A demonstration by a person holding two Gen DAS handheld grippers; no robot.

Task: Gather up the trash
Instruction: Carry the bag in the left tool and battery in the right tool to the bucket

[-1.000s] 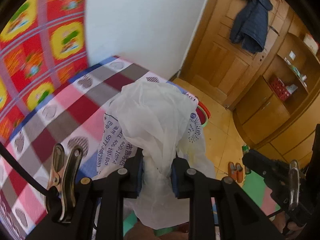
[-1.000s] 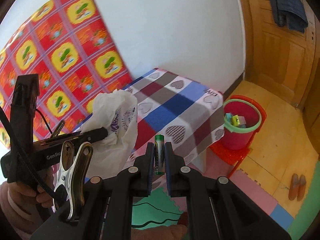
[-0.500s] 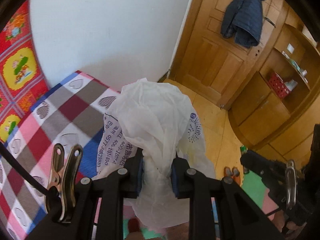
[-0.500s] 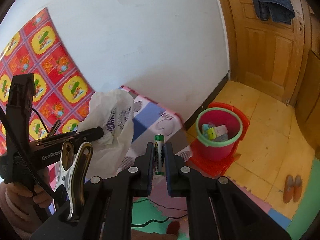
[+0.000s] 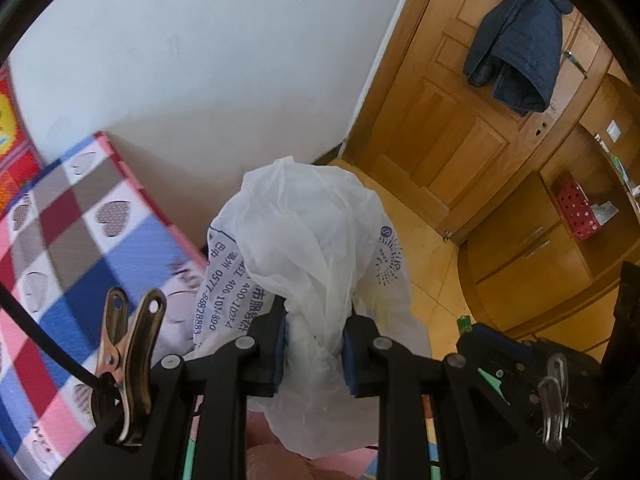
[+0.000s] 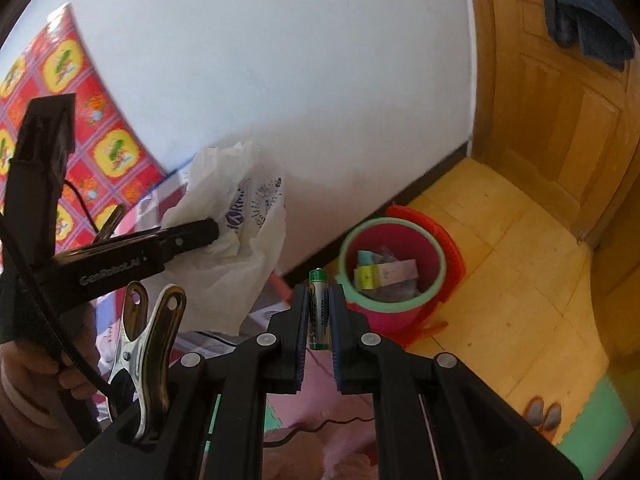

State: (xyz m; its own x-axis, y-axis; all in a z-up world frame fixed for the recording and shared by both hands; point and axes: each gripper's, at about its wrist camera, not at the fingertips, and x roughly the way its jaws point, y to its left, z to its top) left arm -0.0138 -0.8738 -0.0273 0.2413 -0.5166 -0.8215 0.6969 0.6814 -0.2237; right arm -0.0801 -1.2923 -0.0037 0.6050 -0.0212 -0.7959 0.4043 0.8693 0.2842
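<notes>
Holding, left gripper [image 5: 315, 338]: jaws pinched on a crumpled white plastic bag [image 5: 316, 240] with blue print, which bulges above the fingers.
Holding, right gripper [image 6: 318, 316]: jaws narrow, clamped on a green battery [image 6: 318, 308] standing upright between the pads.
Bucket [image 6: 434, 280]: red with a green rim, on the wooden floor by the white wall; packaging scraps lie inside.
Battery to bucket: just beside its rim, on the near left.
Bag to bucket: well to the left.
Checked tablecloth [image 5: 72, 240]: left of the bucket, behind the bag.
</notes>
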